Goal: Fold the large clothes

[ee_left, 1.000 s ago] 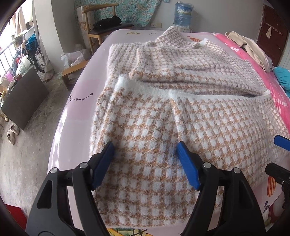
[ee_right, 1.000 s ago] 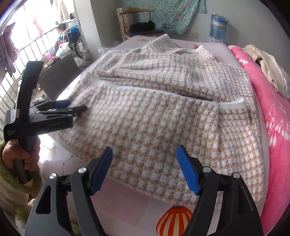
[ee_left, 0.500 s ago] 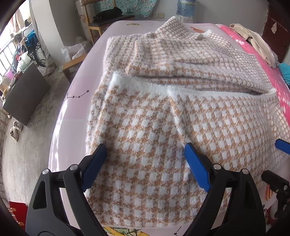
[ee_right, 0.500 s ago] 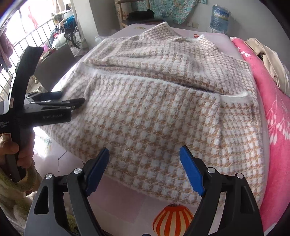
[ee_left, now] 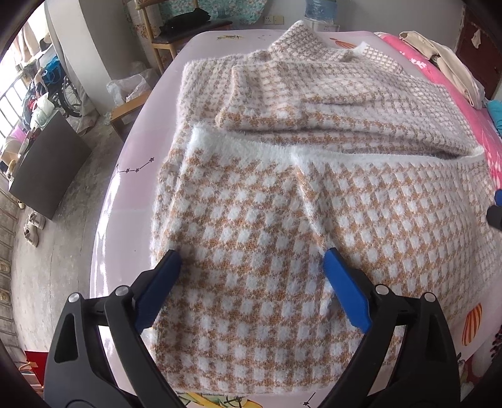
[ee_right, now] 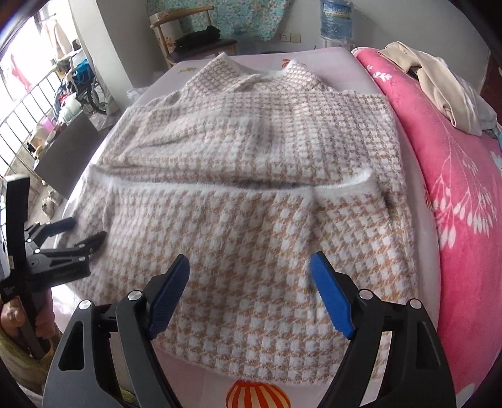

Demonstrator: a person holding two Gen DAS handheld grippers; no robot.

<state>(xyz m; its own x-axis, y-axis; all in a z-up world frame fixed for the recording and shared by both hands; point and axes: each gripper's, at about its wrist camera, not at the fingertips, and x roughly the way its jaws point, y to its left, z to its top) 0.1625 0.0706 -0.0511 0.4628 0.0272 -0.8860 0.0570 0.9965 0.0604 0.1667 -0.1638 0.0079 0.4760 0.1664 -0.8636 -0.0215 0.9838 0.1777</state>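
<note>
A large fuzzy tan-and-white checked sweater (ee_left: 282, 194) lies on the pale pink bed, its lower half folded up so the white hem (ee_left: 313, 153) runs across the middle. It also shows in the right wrist view (ee_right: 251, 201). My left gripper (ee_left: 251, 270) is open and empty, its blue pads low over the near left part of the folded sweater. My right gripper (ee_right: 249, 276) is open and empty over the near edge of the sweater. The left gripper (ee_right: 84, 232) shows at the left in the right wrist view, open.
The bed sheet (ee_left: 131, 201) is bare to the left of the sweater. A pink flowered blanket (ee_right: 455, 194) lies along the right side with beige clothes (ee_right: 439, 81) on it. A wooden chair (ee_right: 194, 40) and a water bottle (ee_right: 335, 22) stand past the bed's far end.
Both grippers have moved forward and down over the sweater's near part. Both stay open and empty. The sweater has not moved.
</note>
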